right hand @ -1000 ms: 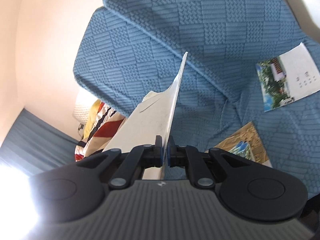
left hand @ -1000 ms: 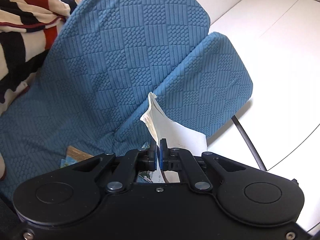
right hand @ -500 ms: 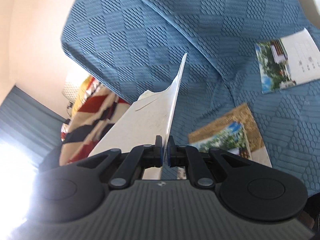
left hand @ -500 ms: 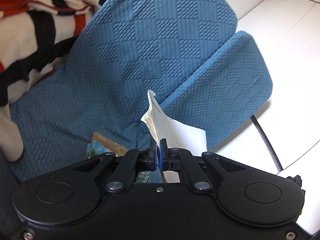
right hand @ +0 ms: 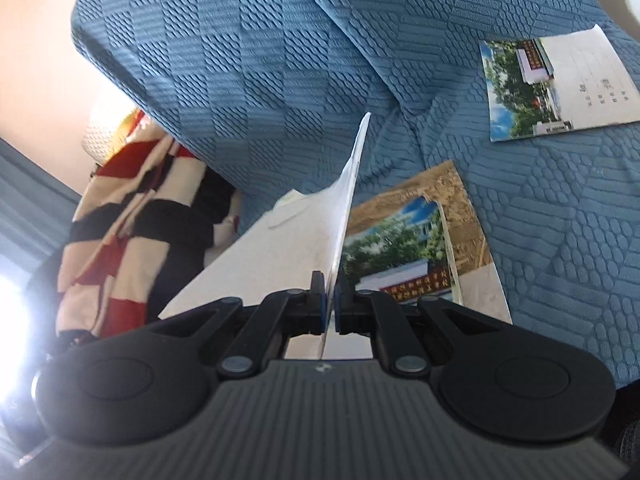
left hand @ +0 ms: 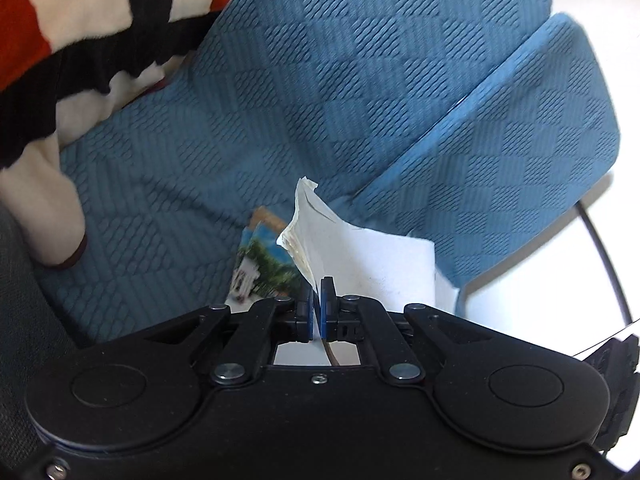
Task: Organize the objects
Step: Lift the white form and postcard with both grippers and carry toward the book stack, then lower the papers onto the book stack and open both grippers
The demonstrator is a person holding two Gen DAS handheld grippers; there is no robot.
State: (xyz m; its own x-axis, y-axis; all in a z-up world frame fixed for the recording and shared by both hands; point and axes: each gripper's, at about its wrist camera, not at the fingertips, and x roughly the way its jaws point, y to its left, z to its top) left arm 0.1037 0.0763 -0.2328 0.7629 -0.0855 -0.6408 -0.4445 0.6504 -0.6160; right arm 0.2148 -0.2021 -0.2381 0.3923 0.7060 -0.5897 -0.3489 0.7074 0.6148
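Both grippers pinch a white envelope above a blue sofa.

Left wrist view: the left gripper [left hand: 319, 304] is clamped on the white envelope [left hand: 372, 264], above a postcard [left hand: 264, 272] lying on the blue sofa cover [left hand: 320, 92], with a striped blanket [left hand: 80, 32] at upper left.
Right wrist view: the right gripper [right hand: 329, 304] is clamped on the envelope's edge [right hand: 344, 216]; 2 postcards [right hand: 420, 244] [right hand: 552, 84] lie flat on the seat, well apart.

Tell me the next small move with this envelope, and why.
Probably lower the white envelope toward the postcard just beneath it. Both the left gripper and right gripper are shut on it, holding it above the blue sofa cover, where another postcard lies apart.
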